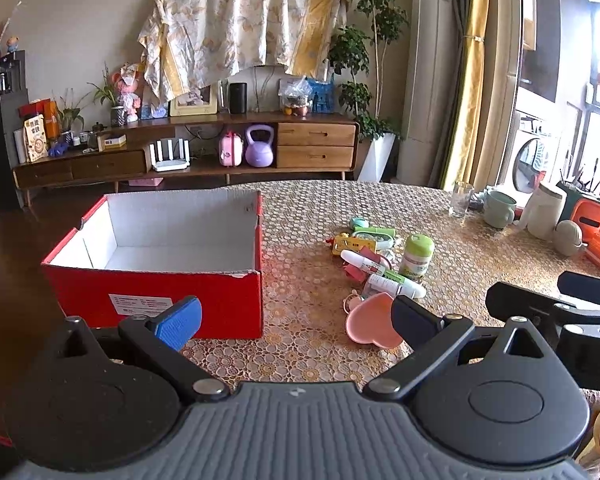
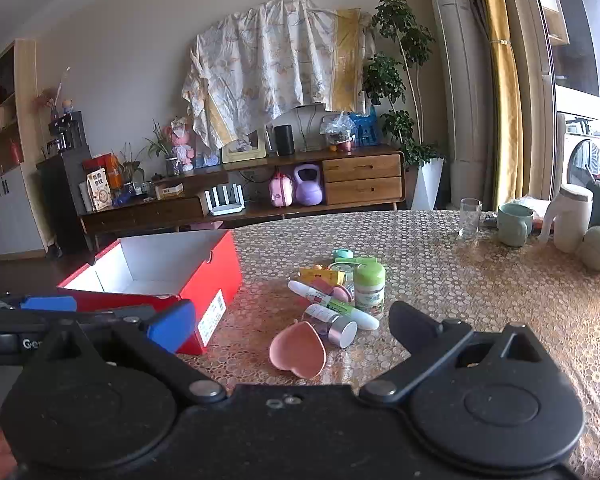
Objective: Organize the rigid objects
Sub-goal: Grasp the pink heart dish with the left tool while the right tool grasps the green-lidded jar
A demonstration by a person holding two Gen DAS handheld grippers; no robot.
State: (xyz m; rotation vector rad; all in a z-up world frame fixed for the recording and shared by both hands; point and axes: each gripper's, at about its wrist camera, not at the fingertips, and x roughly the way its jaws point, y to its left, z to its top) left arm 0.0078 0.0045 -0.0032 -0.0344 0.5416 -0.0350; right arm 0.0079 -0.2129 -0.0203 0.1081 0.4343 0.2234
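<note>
While nothing has yet gone into it, the red cardboard box (image 1: 156, 276) sits open and empty-looking at the left of the patterned table (image 1: 480, 248), its white interior facing up. Just before it, the left gripper (image 1: 296, 320) hangs above the table edge with its jaws spread wide and nothing between them. To the right of the box, the small items to be sorted lie clustered together: a pink heart-shaped dish (image 2: 298, 350) nearest, a small clear bottle with a silver cap (image 2: 332, 322) touching its far side, white and green pens (image 2: 332, 304), a green-capped jar (image 2: 369, 288) standing upright, and yellow and mint pieces behind. The right gripper (image 2: 292, 330), jaws equally wide and empty, faces that dish. A sound first pick is probably the dish, taken by its raised rim, lifted clear of the bottle so the bottle does not roll, then carried left over the box wall.
</note>
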